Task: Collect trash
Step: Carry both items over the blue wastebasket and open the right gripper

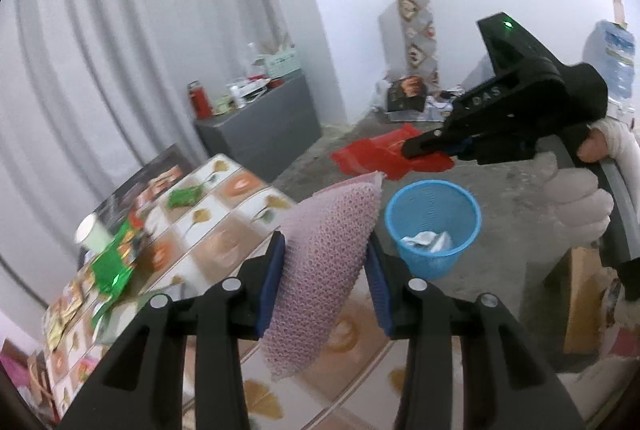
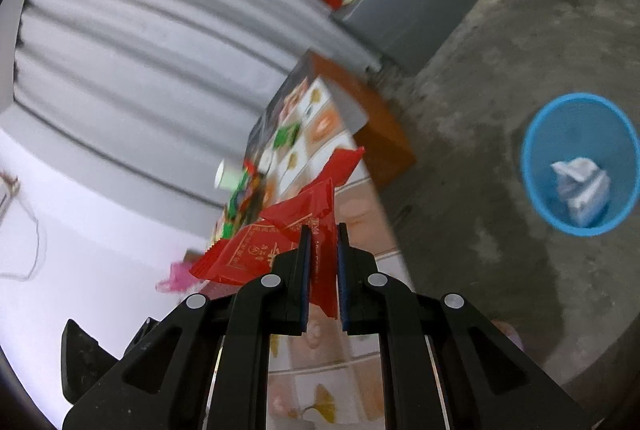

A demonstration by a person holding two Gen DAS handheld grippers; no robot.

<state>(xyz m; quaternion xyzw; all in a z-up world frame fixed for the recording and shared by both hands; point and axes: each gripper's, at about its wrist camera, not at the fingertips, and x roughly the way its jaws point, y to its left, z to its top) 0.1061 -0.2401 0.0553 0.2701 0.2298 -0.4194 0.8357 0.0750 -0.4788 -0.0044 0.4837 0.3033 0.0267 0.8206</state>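
Observation:
My left gripper (image 1: pixel 326 250) is shut on a pink mesh scrubbing pad (image 1: pixel 324 270), held above the patterned table's edge. My right gripper (image 2: pixel 323 230) is shut on red snack wrappers (image 2: pixel 280 234); in the left wrist view it (image 1: pixel 412 146) holds them (image 1: pixel 384 156) in the air beyond the blue waste basket (image 1: pixel 434 226). The basket stands on the floor with crumpled white paper (image 1: pixel 426 240) inside, and shows in the right wrist view (image 2: pixel 580 162) to the right. Green wrappers (image 1: pixel 116 266) and a paper cup (image 1: pixel 92 232) lie on the table.
The table (image 1: pixel 224 226) has a tiled flower-pattern cover. A grey cabinet (image 1: pixel 260 130) with a red bottle and clutter stands by the curtain. Boxes and papers (image 1: pixel 408 94) lie on the concrete floor by the far wall. A cardboard box (image 1: pixel 584 294) sits at right.

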